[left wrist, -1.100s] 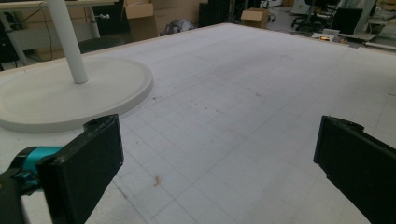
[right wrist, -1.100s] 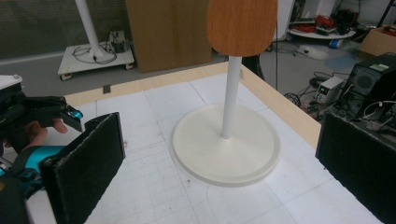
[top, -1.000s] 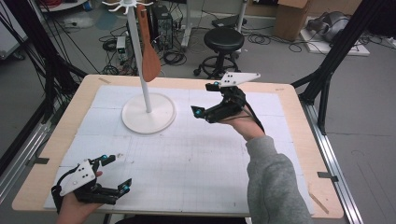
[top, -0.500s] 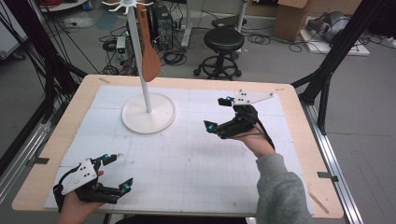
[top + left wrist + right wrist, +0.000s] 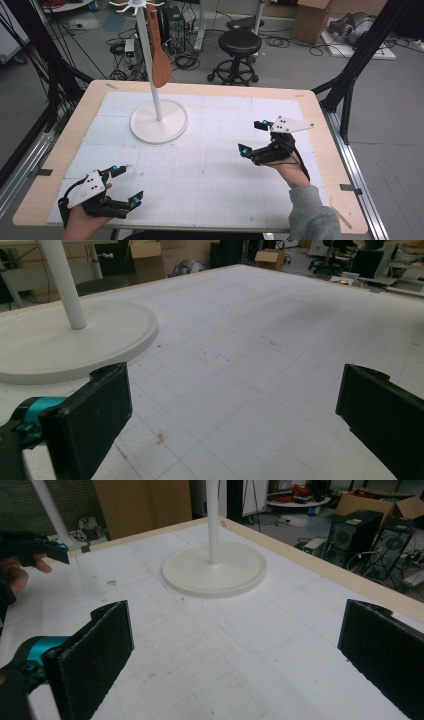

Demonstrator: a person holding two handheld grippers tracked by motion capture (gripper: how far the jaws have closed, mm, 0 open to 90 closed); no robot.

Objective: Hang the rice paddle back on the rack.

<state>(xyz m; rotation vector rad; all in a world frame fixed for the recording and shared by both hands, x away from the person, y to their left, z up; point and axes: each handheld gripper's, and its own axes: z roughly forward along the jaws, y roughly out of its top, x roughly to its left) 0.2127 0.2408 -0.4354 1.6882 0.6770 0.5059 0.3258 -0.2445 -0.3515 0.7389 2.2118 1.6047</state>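
Grippers stand wide open and empty over the gridded mat (image 5: 210,170): left gripper (image 5: 125,186) at the near left corner, right gripper (image 5: 252,137) toward the right side. Stand (image 5: 159,120), nearest thing to them, sits far left of centre on its round white base, a wooden spatula (image 5: 160,55) hanging from its top.

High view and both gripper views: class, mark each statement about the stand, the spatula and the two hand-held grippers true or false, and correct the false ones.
1. A wooden spatula hangs from the white stand. True.
2. The right hand-held gripper is shut on the spatula. False: it is open and holds nothing.
3. The left hand-held gripper is open. True.
4. The stand lies toppled on the table. False: it stands upright.
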